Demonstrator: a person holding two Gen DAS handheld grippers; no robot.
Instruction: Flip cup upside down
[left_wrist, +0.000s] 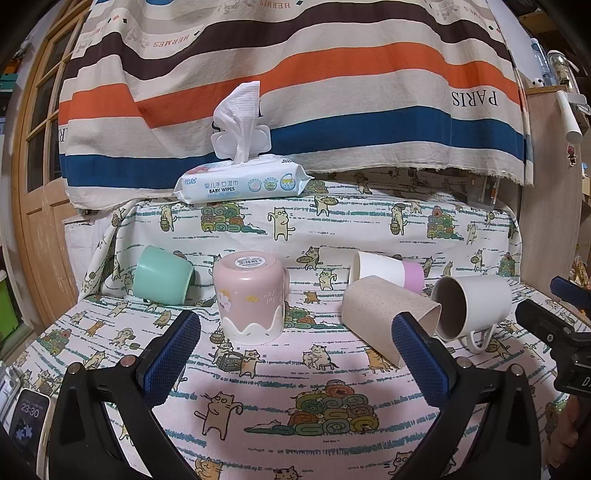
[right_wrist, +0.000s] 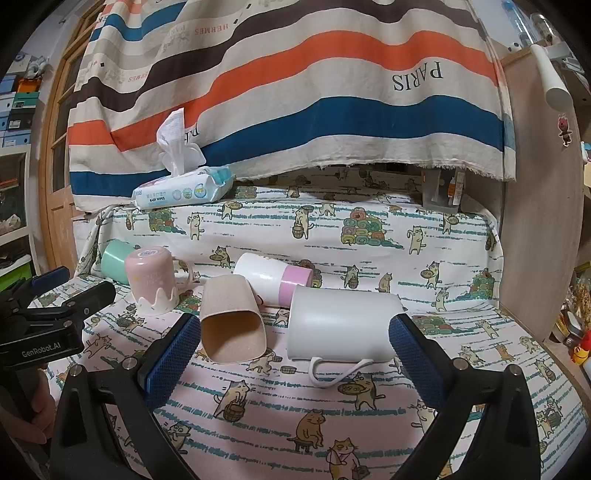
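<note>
Several cups sit on a cat-print cloth. A pink cup (left_wrist: 251, 295) stands upside down in front of my left gripper (left_wrist: 295, 339), which is open and empty. A mint cup (left_wrist: 162, 275), a beige cup (left_wrist: 388, 317), a white-and-pink cup (left_wrist: 384, 273) and a white mug (left_wrist: 472, 306) lie on their sides. My right gripper (right_wrist: 295, 339) is open and empty, with the white mug (right_wrist: 340, 321) lying just ahead between its fingers and the beige cup (right_wrist: 232, 328) by its left finger. The pink cup (right_wrist: 151, 278) stands at the left in the right wrist view.
A baby wipes pack (left_wrist: 243, 181) lies on the raised back ledge under a striped cloth (left_wrist: 295, 74). A wooden door (left_wrist: 40, 184) is at the left and a wooden panel (right_wrist: 535, 221) at the right. A phone (left_wrist: 26, 417) lies at the near left.
</note>
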